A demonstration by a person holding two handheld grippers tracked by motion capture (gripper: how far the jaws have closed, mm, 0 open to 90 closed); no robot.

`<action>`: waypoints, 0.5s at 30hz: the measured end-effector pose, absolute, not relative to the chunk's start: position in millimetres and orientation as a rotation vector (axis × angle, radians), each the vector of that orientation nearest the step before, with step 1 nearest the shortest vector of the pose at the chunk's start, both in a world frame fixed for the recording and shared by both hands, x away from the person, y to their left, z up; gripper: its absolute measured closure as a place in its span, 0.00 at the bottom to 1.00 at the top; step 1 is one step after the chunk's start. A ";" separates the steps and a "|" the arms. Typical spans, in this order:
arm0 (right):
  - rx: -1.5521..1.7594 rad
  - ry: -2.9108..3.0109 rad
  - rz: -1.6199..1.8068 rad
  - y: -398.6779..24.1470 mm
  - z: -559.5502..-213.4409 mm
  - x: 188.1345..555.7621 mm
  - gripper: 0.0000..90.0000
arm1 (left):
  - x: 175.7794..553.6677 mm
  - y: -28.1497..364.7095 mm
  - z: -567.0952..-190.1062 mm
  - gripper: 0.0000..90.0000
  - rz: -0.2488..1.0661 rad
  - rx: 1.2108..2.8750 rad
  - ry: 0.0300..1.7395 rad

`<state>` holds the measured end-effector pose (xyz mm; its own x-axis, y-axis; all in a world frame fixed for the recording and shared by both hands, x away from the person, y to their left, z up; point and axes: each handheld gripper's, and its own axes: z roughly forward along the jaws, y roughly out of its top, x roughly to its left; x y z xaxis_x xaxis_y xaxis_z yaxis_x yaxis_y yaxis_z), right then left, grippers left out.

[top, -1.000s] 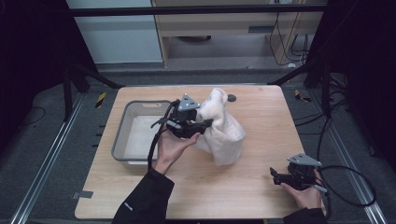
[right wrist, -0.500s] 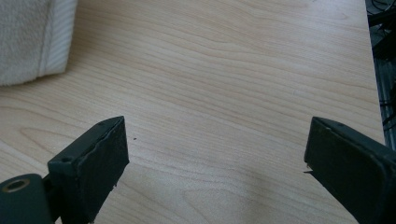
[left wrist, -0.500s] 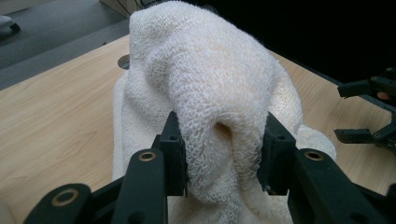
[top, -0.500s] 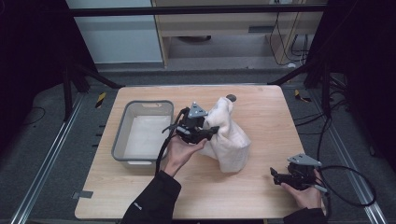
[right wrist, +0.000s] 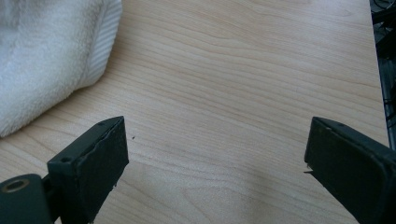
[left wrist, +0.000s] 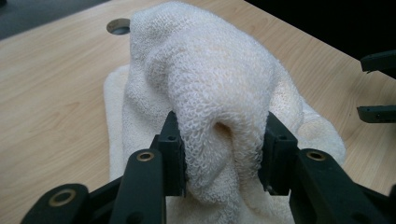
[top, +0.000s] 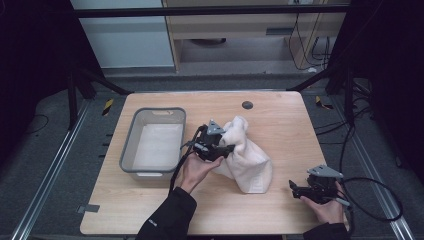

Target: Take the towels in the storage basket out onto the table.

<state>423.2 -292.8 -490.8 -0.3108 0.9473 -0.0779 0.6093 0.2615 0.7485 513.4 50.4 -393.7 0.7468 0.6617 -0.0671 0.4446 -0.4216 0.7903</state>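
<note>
A cream-white towel (top: 247,160) lies bunched on the wooden table (top: 280,115), right of centre. My left gripper (top: 226,148) is shut on a thick fold of the towel (left wrist: 210,84) at its upper left end; in the left gripper view the terry cloth bulges between both black pads (left wrist: 173,154). The rest of the towel slumps down onto the table toward the front right. My right gripper (top: 295,189) rests near the table's front right edge, jaws wide open over bare wood (right wrist: 215,154), with a corner of the towel (right wrist: 46,51) off to its upper left.
A grey plastic bin (top: 131,145) stands on the left side of the table, left of the left hand. A small round hole (top: 247,105) sits in the tabletop near the far edge. Black cables trail from both grippers; dark frame posts flank the table.
My left gripper has carried the towel's held end to the right and down, so the towel now slumps lower and spreads toward the front right. The right gripper has stayed put.
</note>
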 end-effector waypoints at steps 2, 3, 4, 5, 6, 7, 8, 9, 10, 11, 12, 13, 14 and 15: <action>1.404 2.014 0.842 -292.8 -490.9 423.2 0.07 | 513.7 49.6 -398.3 0.66 0.317 2.089 0.829; 1.404 2.014 0.842 -292.8 -490.9 423.2 0.07 | 513.7 49.6 -398.3 0.65 0.317 2.089 0.829; 1.403 2.013 0.841 -292.9 -490.9 423.1 0.07 | 513.6 48.0 -403.8 0.65 0.313 2.095 0.830; 1.403 2.013 0.841 -292.9 -490.9 423.1 0.07 | 513.6 48.0 -403.8 0.65 0.313 2.095 0.830; 1.405 2.012 0.840 -292.8 -491.0 423.0 0.07 | 513.5 47.7 -405.5 0.65 0.311 2.099 0.829; 1.404 2.013 0.838 -293.0 -491.1 423.1 0.07 | 513.6 47.7 -408.0 0.65 0.308 2.104 0.827; 1.405 2.013 0.837 -293.0 -491.3 423.1 0.07 | 513.7 47.9 -410.2 0.65 0.307 2.106 0.828; 1.403 2.017 0.838 -292.8 -491.6 423.2 0.07 | 513.4 48.1 -413.1 0.64 0.300 2.101 0.837; 1.400 2.019 0.834 -292.9 -491.7 423.4 0.07 | 513.3 48.4 -414.6 0.63 0.300 2.101 0.836; 1.400 2.019 0.834 -292.9 -491.7 423.4 0.07 | 513.3 48.4 -414.6 0.63 0.300 2.101 0.836; 1.405 2.018 0.838 -292.0 -491.9 423.3 0.07 | 513.2 48.7 -416.0 0.62 0.301 2.102 0.838; 1.404 2.019 0.837 -291.9 -492.0 423.3 0.07 | 512.9 49.0 -419.1 0.62 0.303 2.106 0.841; 1.405 2.019 0.837 -291.8 -492.0 423.3 0.07 | 512.6 49.1 -420.6 0.62 0.307 2.105 0.847; 1.405 2.019 0.837 -291.8 -492.0 423.3 0.07 | 512.6 49.1 -420.6 0.61 0.307 2.105 0.847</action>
